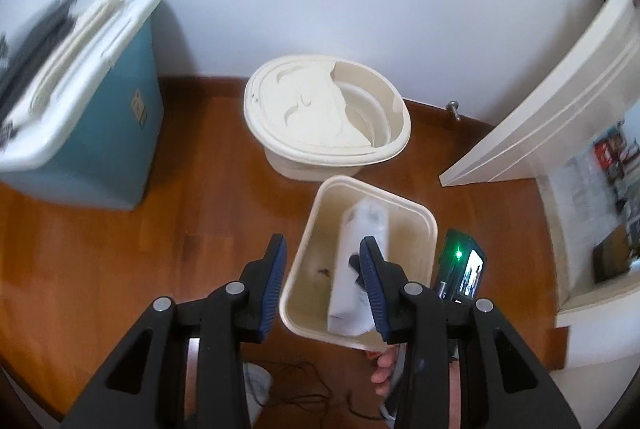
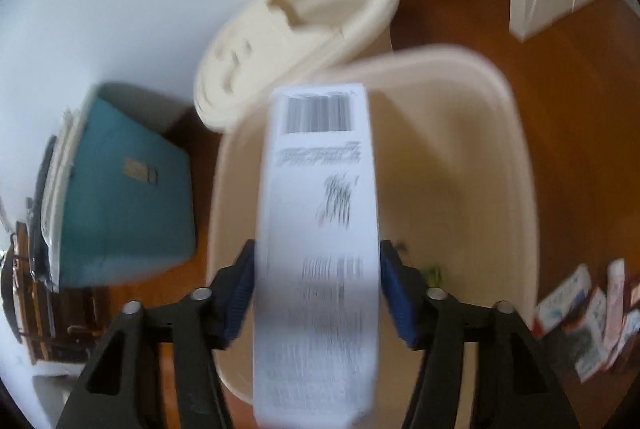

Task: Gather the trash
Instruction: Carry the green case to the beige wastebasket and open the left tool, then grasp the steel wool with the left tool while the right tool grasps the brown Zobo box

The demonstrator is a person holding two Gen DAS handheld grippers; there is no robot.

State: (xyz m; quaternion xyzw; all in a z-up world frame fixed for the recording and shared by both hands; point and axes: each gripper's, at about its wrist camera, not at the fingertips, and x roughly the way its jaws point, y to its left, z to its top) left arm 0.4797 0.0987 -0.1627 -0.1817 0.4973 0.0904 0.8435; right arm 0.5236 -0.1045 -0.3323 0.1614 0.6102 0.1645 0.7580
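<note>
**White box over the open bin**

Only the left wrist view showed the blue cooler (image 1: 116,117) at far left, the lidded pail (image 1: 326,117) and toes (image 1: 384,369) on the floor. The left gripper (image 1: 324,285) hung spread and empty over the bin (image 1: 420,225). In the right view the right gripper (image 2: 318,293) angled downward, its pads flanking the white box (image 2: 320,229); whether they pressed it I cannot tell. The box ran lengthwise away, barcode end farthest, above the bin.

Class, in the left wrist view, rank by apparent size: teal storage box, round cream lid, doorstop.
1. teal storage box
2. round cream lid, close behind and farther away, so unsure
3. doorstop
</note>
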